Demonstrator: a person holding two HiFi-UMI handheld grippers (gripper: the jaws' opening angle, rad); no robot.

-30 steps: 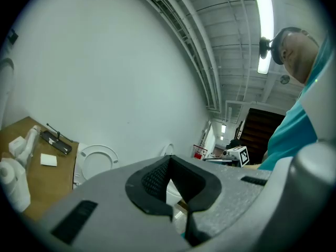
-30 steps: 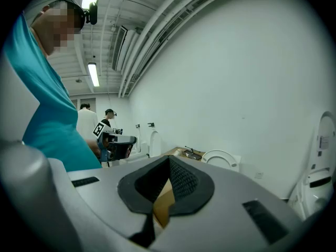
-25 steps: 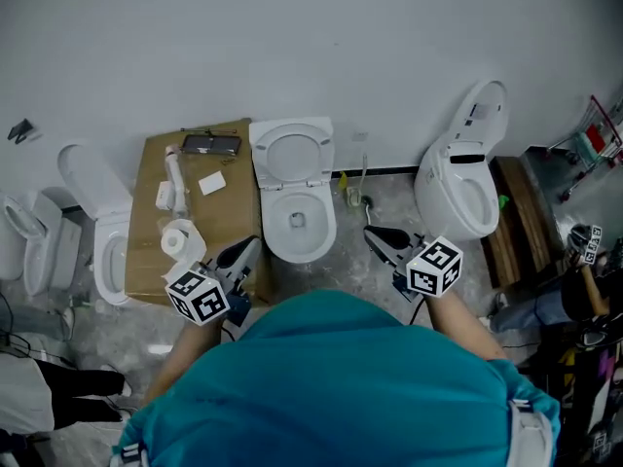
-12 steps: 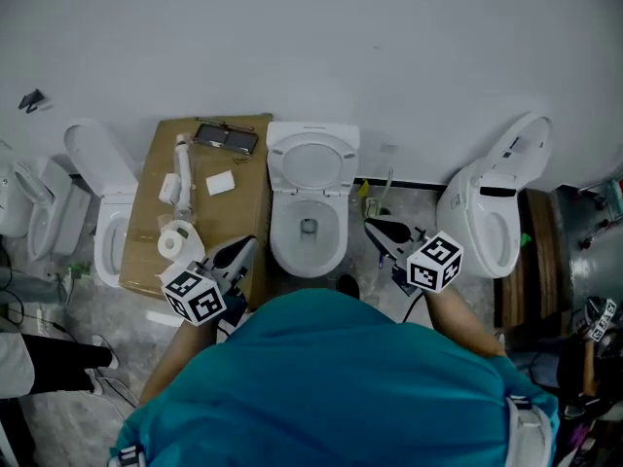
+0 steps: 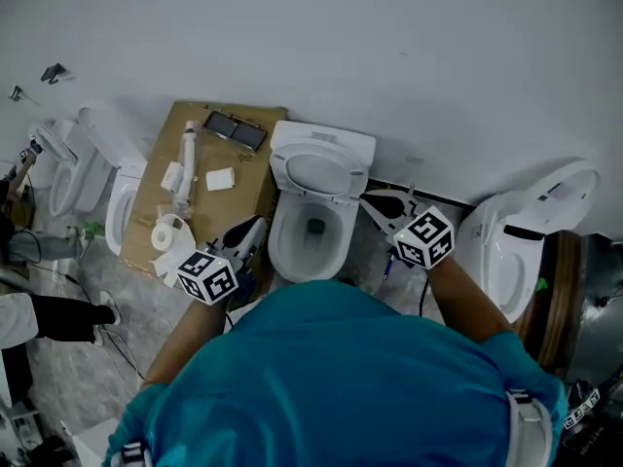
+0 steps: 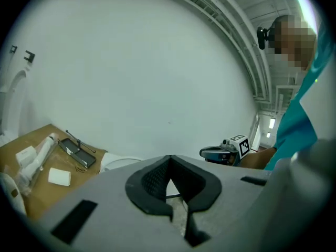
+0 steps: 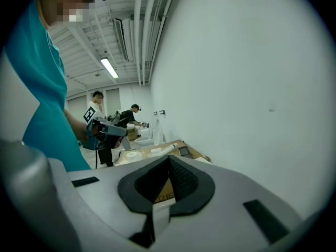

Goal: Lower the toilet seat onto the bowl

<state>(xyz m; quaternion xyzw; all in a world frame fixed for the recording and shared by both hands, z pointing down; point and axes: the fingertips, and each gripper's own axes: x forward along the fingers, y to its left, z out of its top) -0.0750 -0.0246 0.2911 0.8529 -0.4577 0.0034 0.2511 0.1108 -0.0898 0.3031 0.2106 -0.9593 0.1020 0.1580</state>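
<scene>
Our left claw (image 5: pixel 255 228) and right claw (image 5: pixel 371 203) sit closed, empty. A careless nudge could slam the upright toilet seat (image 5: pixel 321 170) down.

Lit softly and evenly, with a strip lamp (image 7: pixel 109 67) glowing overhead and only faint shadows on the pale wall (image 5: pixel 409 56). Bent hard toward the rims of both gripper views, black in the corners, blurred nearest the lens.
</scene>
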